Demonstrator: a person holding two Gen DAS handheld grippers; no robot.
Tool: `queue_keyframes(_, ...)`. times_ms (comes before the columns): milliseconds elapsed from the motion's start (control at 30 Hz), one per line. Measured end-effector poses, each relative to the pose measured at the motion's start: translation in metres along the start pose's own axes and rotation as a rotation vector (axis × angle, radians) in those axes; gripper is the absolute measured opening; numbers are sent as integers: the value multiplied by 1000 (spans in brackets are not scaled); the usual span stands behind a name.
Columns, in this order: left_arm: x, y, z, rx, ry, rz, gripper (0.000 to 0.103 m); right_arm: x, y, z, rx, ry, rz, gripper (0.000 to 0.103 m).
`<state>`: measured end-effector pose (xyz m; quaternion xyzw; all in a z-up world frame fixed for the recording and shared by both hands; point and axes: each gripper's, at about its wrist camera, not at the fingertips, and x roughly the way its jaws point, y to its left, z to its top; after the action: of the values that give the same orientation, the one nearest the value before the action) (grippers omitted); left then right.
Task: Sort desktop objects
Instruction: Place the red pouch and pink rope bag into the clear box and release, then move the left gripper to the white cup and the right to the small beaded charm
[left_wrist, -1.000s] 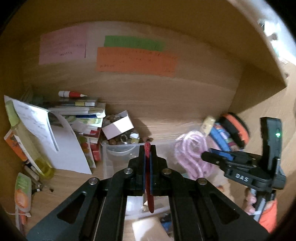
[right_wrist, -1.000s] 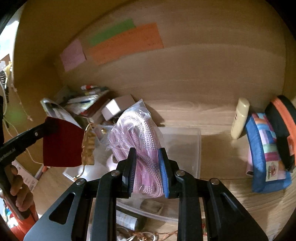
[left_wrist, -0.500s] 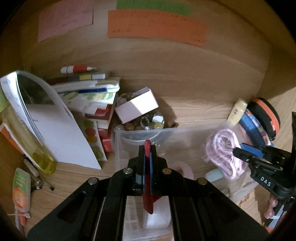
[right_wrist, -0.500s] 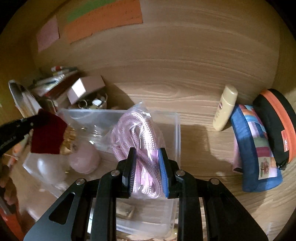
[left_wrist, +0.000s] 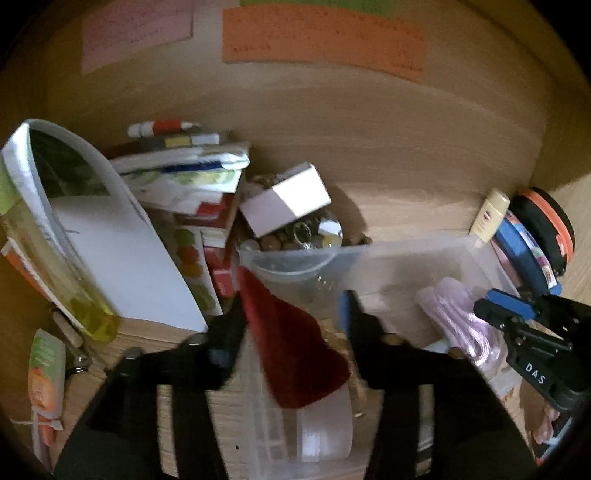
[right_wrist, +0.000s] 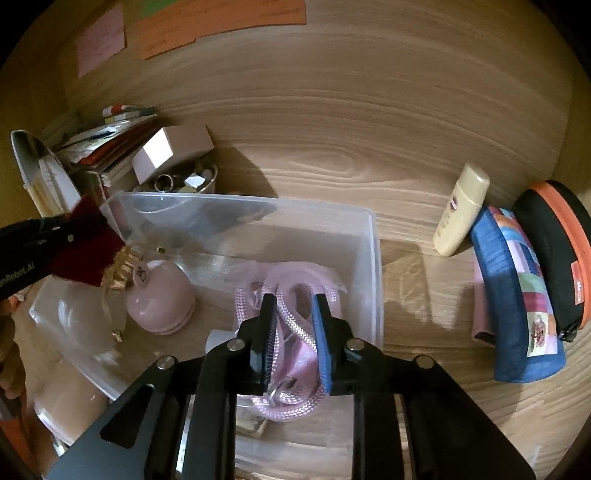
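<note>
Our left gripper (left_wrist: 295, 314) has its jaws opening, and the dark red pouch (left_wrist: 295, 354) with its gold trinket hangs between them, no longer pinched, over the left end of the clear plastic bin (right_wrist: 369, 236). Our right gripper (right_wrist: 293, 339) has its jaws clamped on the pink rope (right_wrist: 291, 317), whose bag rests low inside the bin's right half. Just beside it in the bin we see a pink round case (right_wrist: 160, 299). Beyond the bin's far left corner, a white box (left_wrist: 286, 199) sits on a bowl of trinkets, with books stacked to its left. Out near the tabletop's right edge stand a cream bottle (right_wrist: 461, 210), a blue patchwork pouch (right_wrist: 517, 306) and a black-and-orange case (right_wrist: 554, 251).
</note>
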<state>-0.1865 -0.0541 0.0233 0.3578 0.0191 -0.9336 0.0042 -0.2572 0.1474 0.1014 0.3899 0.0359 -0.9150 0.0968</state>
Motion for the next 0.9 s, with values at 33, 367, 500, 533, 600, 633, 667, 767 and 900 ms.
queue_keyframes(33,0,-1,0,2,-3,2,56,-1,1,0,0,-3,2,18)
queue_keyframes(367,-21,-3,5,-3,-76,41,78,-37,11,8,-31,-103,-54,74)
queue_keyframes(500,-35,-6,7,11,-100,37,80,-64,11,11,-26,-154,-63,83)
queue_keyframes(533,-40,-6,7,17,-104,33,81,-68,10,11,-26,-160,-65,84)
queue_keyframes(600,-50,-8,6,30,-111,19,81,-80,8,8,-16,-172,-68,85)
queue_keyframes(633,-55,-8,6,33,-115,13,87,-85,7,7,-11,-173,-70,86)
queue_keyframes(667,-61,-7,4,36,-122,6,96,-91,5,4,-6,-177,-70,86)
queue_keyframes(767,-80,-6,-2,43,-158,-9,99,-107,-1,-5,5,-188,-80,87)
queue_keyframes(900,-94,-7,-16,75,-152,-19,100,-120,-5,-20,11,-199,-107,88)
